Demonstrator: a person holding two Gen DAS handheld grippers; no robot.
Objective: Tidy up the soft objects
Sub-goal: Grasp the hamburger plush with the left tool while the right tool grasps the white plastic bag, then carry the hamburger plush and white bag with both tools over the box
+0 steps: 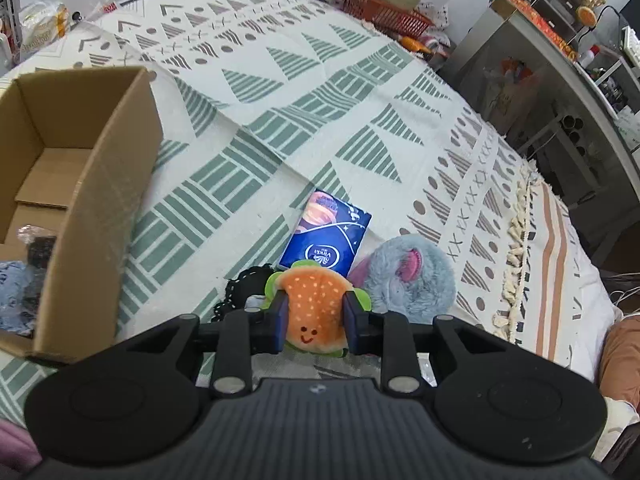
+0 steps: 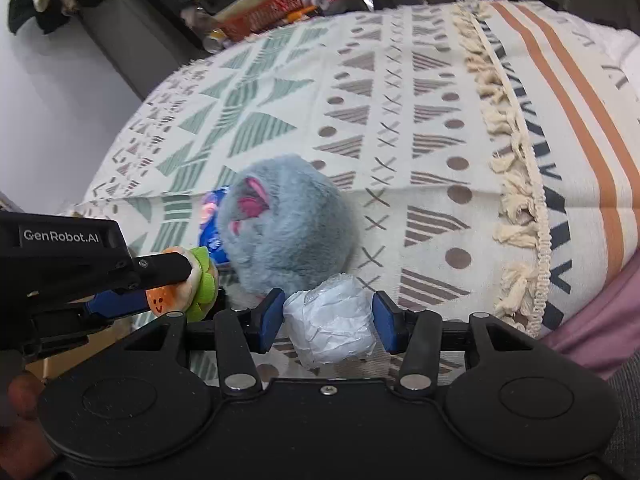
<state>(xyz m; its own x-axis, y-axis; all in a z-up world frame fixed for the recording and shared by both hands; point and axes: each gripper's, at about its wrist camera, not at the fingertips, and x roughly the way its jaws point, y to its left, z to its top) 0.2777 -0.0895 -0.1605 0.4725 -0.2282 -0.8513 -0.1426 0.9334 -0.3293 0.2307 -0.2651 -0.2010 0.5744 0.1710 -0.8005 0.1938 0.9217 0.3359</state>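
Observation:
My left gripper [image 1: 316,316] is shut on a small burger plush [image 1: 316,304] with a smiling face, held just above the bed. In the right wrist view the left gripper [image 2: 176,284] and the burger plush [image 2: 200,276] show at the left. My right gripper [image 2: 329,320] is shut on a white crumpled plastic-wrapped bundle [image 2: 330,324], with both blue pads against its sides. A grey furry plush [image 2: 288,224] [image 1: 412,276] lies just beyond both grippers. A blue tissue pack [image 1: 326,236] lies next to it. An open cardboard box [image 1: 100,184] stands to the left.
The patterned bedspread [image 1: 320,100] covers the bed. Dark and bluish soft items [image 1: 24,280] lie in the box. A black lace piece [image 1: 240,284] lies under the left gripper. A red basket [image 1: 384,12] and clutter sit at the far edge; shelves [image 1: 560,60] stand on the right.

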